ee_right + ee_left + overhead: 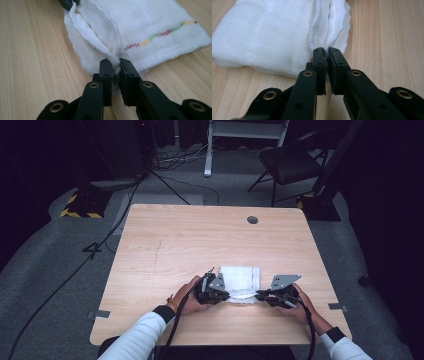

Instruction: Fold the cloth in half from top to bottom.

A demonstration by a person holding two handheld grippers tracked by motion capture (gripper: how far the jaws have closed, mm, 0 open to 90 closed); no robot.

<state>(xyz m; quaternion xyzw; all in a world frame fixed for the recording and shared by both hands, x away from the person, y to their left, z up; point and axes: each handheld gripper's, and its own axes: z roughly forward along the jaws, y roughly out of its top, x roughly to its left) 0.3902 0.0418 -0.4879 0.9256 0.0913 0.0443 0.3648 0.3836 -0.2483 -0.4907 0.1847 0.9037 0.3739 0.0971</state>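
Observation:
A folded white cloth (241, 281) lies on the wooden table (175, 245) near its front edge. My left gripper (225, 296) is shut on the cloth's near left corner; in the left gripper view its jaws pinch the frayed edge of the white cloth (269, 35) at the left gripper's tips (327, 53). My right gripper (260, 295) is shut on the near right corner. In the right gripper view a bunched fold of the cloth (150, 27), with a multicoloured zigzag stitch line (160, 33), is squeezed between the right gripper's tips (115, 65).
A round cable hole (252, 219) is set in the table's far side. Beyond the table stand a dark chair (292, 165) and a white desk frame (210, 150), with cables on the grey floor (75, 270).

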